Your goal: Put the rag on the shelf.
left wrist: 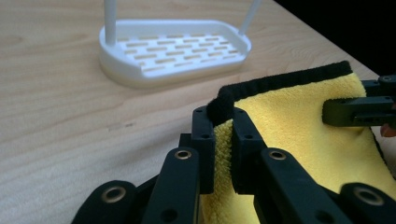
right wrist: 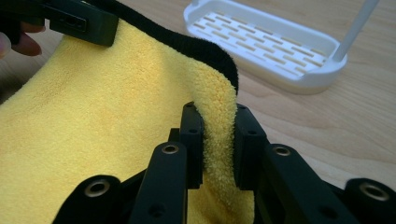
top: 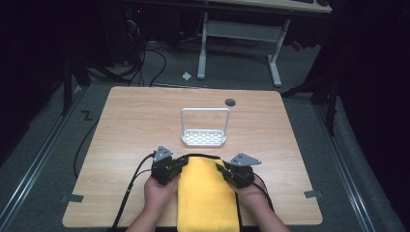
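Note:
A yellow towel [top: 205, 193] with a black hem lies at the table's near edge and hangs over it. My left gripper [top: 182, 163] is shut on the towel's far left corner; in the left gripper view its jaws pinch the black hem and yellow pile of the towel [left wrist: 299, 140]. My right gripper [top: 221, 169] is shut on the far right corner, where the towel [right wrist: 116, 116] folds down between my right gripper's [right wrist: 218, 140] two black jaws. Both corners are lifted slightly off the wood. A hand holds each gripper.
A white slotted rack [top: 204, 137] with a tall loop handle stands on the wooden table [top: 135, 121] just beyond the towel. A round dark hole [top: 230, 102] sits near the far edge. Tape marks lie at the near corners. A desk frame stands on the floor behind.

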Motion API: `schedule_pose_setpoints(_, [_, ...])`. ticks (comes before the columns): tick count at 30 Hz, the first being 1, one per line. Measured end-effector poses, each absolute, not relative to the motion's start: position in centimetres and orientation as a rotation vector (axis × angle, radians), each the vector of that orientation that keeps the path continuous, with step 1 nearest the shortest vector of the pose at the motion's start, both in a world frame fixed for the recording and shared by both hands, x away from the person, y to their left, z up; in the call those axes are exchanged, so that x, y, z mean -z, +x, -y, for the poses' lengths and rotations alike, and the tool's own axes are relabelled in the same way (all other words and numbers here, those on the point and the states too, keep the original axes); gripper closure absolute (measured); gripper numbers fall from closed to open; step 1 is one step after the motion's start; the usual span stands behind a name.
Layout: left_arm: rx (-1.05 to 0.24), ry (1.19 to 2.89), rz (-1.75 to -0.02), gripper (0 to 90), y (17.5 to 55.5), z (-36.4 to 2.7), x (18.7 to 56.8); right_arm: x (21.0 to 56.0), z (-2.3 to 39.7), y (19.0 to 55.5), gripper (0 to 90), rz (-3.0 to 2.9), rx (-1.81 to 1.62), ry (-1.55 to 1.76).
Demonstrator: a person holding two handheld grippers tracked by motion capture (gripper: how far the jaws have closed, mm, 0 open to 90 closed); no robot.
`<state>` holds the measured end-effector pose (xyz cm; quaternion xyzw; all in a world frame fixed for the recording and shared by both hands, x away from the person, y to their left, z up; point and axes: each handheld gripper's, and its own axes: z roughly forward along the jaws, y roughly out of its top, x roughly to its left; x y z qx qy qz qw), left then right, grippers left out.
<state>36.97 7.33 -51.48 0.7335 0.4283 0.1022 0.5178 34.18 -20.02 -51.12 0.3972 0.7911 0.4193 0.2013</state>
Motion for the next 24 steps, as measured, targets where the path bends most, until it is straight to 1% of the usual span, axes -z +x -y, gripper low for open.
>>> schedule_pose_setpoints(4, [-0.284, 1.747, -0.982, 82.3, 36.4, -7.2, 50.2, 50.2, 20.5, 33.8, 77.7, -2.177, -1.217, 1.095])
schedule_pose_setpoints(9, [-0.294, 1.693, -0.945, 82.5, 36.1, -7.3, 47.9, 48.0, 20.9, 33.4, 77.7, -2.12, -1.265, 1.064])
schedule_pose_setpoints(12, [-0.338, 1.69, -0.899, 82.7, 36.3, -7.1, 46.4, 46.8, 21.0, 33.4, 77.7, -2.069, -1.281, 1.032])
schedule_pose_setpoints(24, [-0.38, 1.616, -0.882, 82.7, 37.5, -7.5, 43.2, 43.5, 20.6, 34.4, 77.6, -1.969, -1.324, 0.981])
